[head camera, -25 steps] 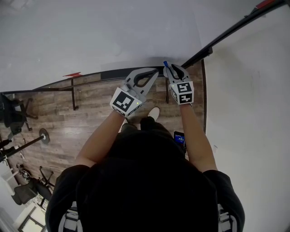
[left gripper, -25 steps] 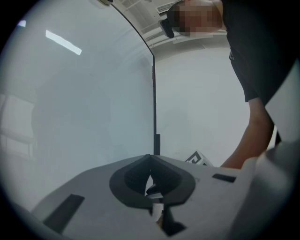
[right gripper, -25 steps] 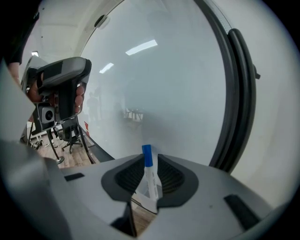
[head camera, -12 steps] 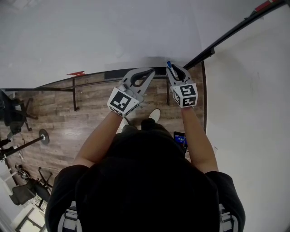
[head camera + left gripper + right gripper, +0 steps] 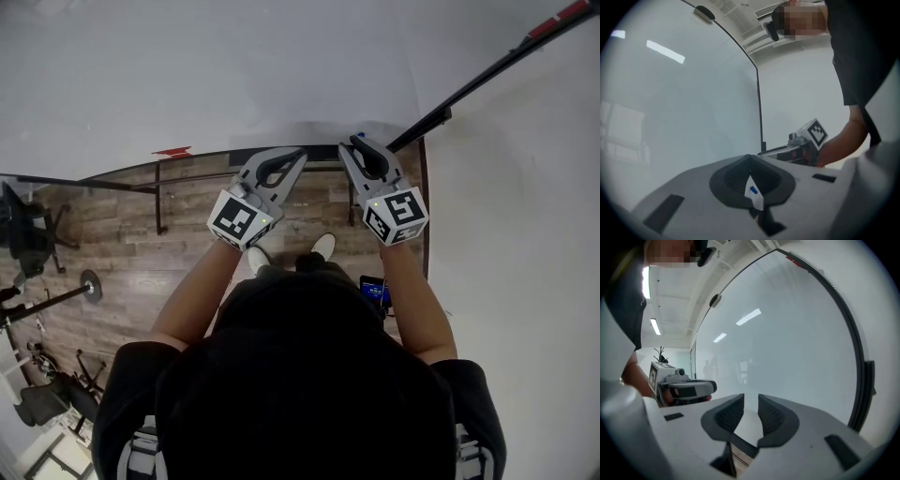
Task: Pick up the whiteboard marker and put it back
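Only the small blue end of the whiteboard marker (image 5: 360, 137) shows, on the dark ledge (image 5: 216, 156) under the whiteboard (image 5: 234, 66). It lies just past my right gripper's fingertips, and that gripper hides the rest. My right gripper (image 5: 354, 142) (image 5: 751, 399) is open, its pads apart with nothing between them. My left gripper (image 5: 302, 153) (image 5: 750, 161) hangs beside it, jaws shut at the tips. A thin white sliver with a blue spot (image 5: 753, 191) shows at its pads; I cannot tell what it is.
A second board with a black frame (image 5: 487, 70) meets the first at the right corner. A red thing (image 5: 172, 151) lies further left on the ledge. Below are a wooden floor (image 5: 187, 253), black stand legs (image 5: 159, 202), a barbell (image 5: 89, 281) and chairs (image 5: 28, 234).
The marker stood between my right gripper's jaws; now they are apart and empty, and that gripper has pulled back from the ledge and risen. The left gripper has drifted left and back.
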Tool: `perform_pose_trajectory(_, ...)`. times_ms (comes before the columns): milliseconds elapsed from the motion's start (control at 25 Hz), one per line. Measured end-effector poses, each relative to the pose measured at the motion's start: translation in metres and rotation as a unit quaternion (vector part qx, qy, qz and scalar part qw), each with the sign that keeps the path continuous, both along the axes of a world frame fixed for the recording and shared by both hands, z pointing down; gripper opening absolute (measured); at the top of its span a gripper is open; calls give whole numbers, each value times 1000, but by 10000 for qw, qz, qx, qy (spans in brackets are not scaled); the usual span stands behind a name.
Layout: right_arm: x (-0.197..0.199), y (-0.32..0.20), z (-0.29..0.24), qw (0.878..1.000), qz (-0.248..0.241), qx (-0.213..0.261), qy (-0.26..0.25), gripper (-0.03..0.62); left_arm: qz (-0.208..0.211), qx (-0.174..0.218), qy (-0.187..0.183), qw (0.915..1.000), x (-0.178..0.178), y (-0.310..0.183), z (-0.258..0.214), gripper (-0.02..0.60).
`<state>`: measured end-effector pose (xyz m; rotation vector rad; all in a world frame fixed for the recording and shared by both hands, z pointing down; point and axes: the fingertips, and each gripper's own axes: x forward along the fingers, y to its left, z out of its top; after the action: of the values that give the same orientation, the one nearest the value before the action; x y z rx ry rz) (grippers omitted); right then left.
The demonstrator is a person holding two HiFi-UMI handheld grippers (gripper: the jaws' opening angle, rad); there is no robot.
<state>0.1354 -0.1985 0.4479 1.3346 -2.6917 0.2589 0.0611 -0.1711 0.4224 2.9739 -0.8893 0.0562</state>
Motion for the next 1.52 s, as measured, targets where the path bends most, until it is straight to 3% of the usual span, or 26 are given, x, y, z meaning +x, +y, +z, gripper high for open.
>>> perform_pose_trajectory(280, -46, 32, -56, 9978, -462, 478, -84, 80, -128, 18, 157, 9998, -36, 7, -26, 3)
perform_pose_trajectory(600, -91, 62, -71, 9943, -834, 657, -80, 26, -78, 120, 223, 9996, -66, 28, -44, 3)
perform_pose_trajectory(680, -97, 68, -72, 9938, -883, 673, -80, 2, -58, 114, 181, 9998, -71, 34, -44, 3)
perform_pose_trajectory(1520, -121, 83, -71, 9927, -952, 737, -58, 0, 7, 26, 203, 9998, -87, 52, -41, 3)
